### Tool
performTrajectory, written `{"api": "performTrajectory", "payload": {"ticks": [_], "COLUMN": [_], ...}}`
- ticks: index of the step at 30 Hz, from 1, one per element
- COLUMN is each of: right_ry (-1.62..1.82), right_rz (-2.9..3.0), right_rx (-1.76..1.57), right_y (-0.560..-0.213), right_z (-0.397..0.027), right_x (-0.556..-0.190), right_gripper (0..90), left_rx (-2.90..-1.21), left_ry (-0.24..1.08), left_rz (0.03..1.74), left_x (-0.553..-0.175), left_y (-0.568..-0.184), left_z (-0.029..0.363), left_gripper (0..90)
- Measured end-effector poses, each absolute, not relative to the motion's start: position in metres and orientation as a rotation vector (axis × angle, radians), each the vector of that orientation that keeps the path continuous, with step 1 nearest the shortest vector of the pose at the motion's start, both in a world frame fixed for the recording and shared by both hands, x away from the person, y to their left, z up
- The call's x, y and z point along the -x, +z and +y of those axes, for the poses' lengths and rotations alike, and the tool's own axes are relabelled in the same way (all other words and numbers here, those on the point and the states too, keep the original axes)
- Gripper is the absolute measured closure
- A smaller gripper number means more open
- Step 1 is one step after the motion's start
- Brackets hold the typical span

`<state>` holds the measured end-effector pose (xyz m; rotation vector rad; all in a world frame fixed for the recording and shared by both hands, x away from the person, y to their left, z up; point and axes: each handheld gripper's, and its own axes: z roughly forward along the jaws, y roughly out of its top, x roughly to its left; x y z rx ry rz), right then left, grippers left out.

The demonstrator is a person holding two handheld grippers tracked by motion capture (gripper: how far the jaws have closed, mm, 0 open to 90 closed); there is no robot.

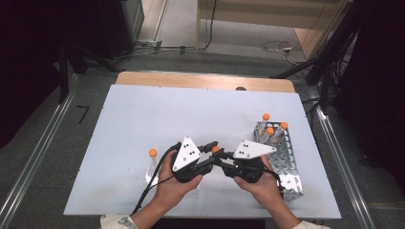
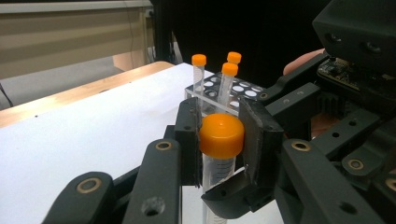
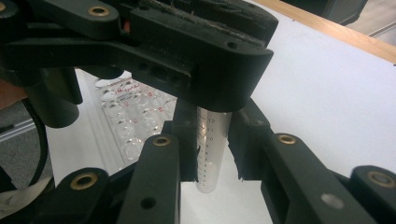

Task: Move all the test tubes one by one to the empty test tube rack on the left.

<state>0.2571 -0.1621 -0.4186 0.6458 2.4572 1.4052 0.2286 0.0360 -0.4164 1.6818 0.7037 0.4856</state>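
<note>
While held upright just above the white worktop (image 1: 143,124), gripped at two heights at once: a clear plastic graduated tube (image 3: 212,149) with a round orange cap (image 2: 222,135). Near the front edge of the worktop, a little right of centre, between the two hands in the high view.

Left tongs (image 2: 222,140) closed on the round orange cap, one black pad pressed against each side of it, the clear body hanging straight down below. From above, left tongs (image 1: 210,155) reaching in from the left hand (image 1: 174,183), grey three-cornered plate on top.

Right tongs (image 3: 212,154) closed on the tube's body lower down, pads flat against the printed scale marks, the rounded bottom end poking out beneath them. From above, right tongs (image 1: 223,162) reaching in from the right hand (image 1: 260,183), tip to tip with the left pair, the cap (image 1: 216,149) showing orange between them.

Behind and to the right, well apart from the grip: a perforated metal rack (image 1: 289,167) lying on the worktop, with three more orange-capped tubes (image 1: 270,130) standing in its far end. Same rack (image 2: 243,88) and the three tubes (image 2: 229,81) also visible past the cap in the left gripper view.

To the left of the left hand, one loose orange-capped tube (image 1: 152,164) on the worktop; cannot tell whether standing or lying.
</note>
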Motion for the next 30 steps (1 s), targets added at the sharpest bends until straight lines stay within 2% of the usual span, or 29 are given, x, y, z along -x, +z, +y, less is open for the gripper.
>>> {"api": "performTrajectory", "payload": {"ticks": [6, 7, 8, 9, 10, 11, 13, 19, 30], "right_ry": [1.431, 1.442, 1.442, 1.451, 1.451, 1.459, 1.457, 1.455, 1.449], "right_rz": [2.458, 2.456, 2.456, 2.456, 2.456, 2.450, 2.436, 2.406, 2.393], "right_rx": [-0.658, -0.665, -0.665, -0.674, -0.674, -0.679, -0.693, -0.733, -0.752], "right_y": [-0.418, -0.418, -0.418, -0.418, -0.418, -0.418, -0.418, -0.418, -0.418], "right_z": [-0.163, -0.162, -0.162, -0.162, -0.162, -0.161, -0.161, -0.165, -0.170], "right_x": [-0.257, -0.257, -0.257, -0.256, -0.256, -0.257, -0.256, -0.257, -0.257], "right_gripper": [61.8, 55.0, 55.0, 44.4, 44.4, 34.5, 30.1, 25.7, 25.7], "left_rx": [-1.669, -1.669, -1.672, -1.669, -1.671, -1.670, -1.671, -1.658, -1.592], "left_ry": [0.463, 0.466, 0.463, 0.460, 0.458, 0.457, 0.453, 0.462, 0.501], "left_rz": [0.704, 0.704, 0.705, 0.707, 0.707, 0.710, 0.718, 0.748, 0.812], "left_x": [-0.228, -0.227, -0.227, -0.226, -0.226, -0.226, -0.226, -0.227, -0.228], "left_y": [-0.413, -0.412, -0.411, -0.410, -0.410, -0.409, -0.407, -0.400, -0.386], "left_z": [0.037, 0.038, 0.038, 0.038, 0.039, 0.039, 0.041, 0.051, 0.089], "left_gripper": [71.2, 71.2, 71.2, 71.2, 71.2, 71.2, 71.2, 71.2, 71.2]}}
